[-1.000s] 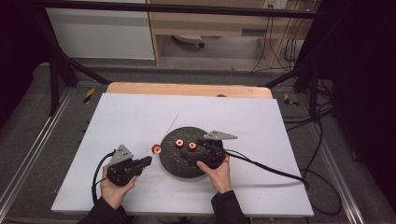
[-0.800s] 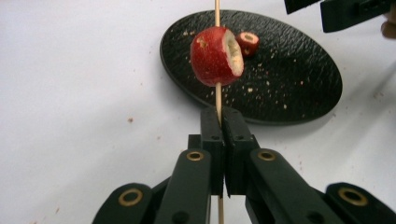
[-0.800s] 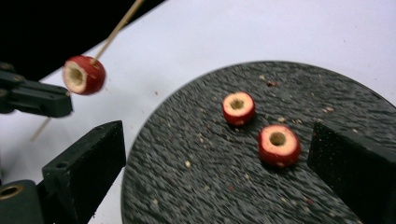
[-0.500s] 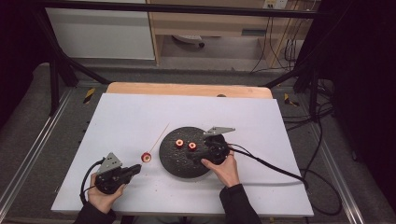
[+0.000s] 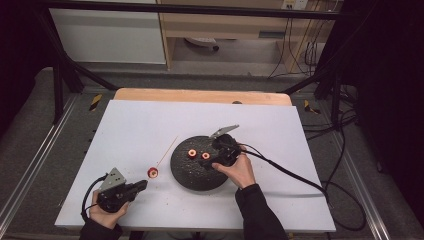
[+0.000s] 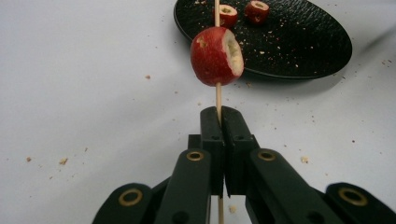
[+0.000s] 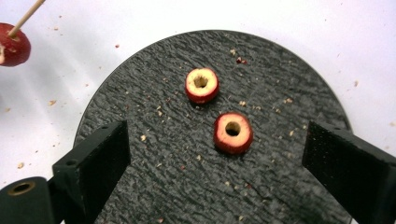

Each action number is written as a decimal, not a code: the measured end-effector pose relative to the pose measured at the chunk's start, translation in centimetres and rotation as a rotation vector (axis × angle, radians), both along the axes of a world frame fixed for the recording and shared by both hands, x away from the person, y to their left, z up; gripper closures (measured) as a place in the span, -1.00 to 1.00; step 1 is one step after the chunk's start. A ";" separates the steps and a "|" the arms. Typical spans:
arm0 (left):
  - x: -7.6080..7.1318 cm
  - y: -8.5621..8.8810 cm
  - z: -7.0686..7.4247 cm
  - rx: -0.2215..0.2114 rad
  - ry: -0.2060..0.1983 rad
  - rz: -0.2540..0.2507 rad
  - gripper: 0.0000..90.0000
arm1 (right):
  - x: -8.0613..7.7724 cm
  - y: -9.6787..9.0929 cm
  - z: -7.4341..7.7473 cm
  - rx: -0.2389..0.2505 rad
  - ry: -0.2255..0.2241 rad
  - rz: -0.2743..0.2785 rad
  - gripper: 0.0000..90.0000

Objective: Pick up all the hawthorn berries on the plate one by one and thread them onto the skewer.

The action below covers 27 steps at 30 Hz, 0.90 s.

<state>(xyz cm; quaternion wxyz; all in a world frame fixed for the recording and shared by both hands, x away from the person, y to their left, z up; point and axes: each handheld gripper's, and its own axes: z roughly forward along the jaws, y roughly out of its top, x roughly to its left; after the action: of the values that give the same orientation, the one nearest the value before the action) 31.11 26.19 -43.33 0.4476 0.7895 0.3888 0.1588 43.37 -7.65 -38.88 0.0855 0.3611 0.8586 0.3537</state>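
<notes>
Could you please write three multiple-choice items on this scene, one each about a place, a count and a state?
1. Where does the skewered fruit piece sit?
A. on the wooden skewer just beyond the left gripper
B. on the black plate
C. between the right gripper's jaws

2. How many cored fruit pieces lie on the plate?
A. one
B. two
C. four

3. How does the right gripper stand?
A. shut on a piece
B. shut on the skewer
C. open above the plate

Answers: 1 A, the left jaws clamp the skewer below the fruit; 2 B, two red rings show; 3 C, its jaws stand wide apart.
</notes>
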 end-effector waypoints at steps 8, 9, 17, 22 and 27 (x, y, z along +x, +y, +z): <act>0.0 0.2 -0.1 0.004 -0.001 0.006 0.96 | 1.5 1.0 0.0 -0.060 0.032 0.006 -0.69; 0.0 0.2 -0.1 0.006 -0.001 0.006 0.96 | 1.7 1.1 -0.1 -0.066 0.041 0.011 -0.66; 0.0 -0.1 -0.1 0.004 0.006 0.002 0.96 | 3.1 1.4 -1.2 -0.098 0.107 0.008 -0.40; 0.1 -0.1 -0.2 0.009 0.006 0.000 0.96 | 3.7 1.5 -1.3 -0.130 0.130 0.011 -0.26; 0.1 0.0 -0.2 0.008 0.007 0.003 0.96 | 4.2 1.8 -1.5 -0.146 0.154 0.020 -0.14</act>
<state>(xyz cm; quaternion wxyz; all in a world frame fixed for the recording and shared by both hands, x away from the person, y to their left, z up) 31.23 26.15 -43.49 0.4429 0.7912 0.3911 0.1581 47.61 -5.81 -40.34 0.0420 0.3712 0.8897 0.2623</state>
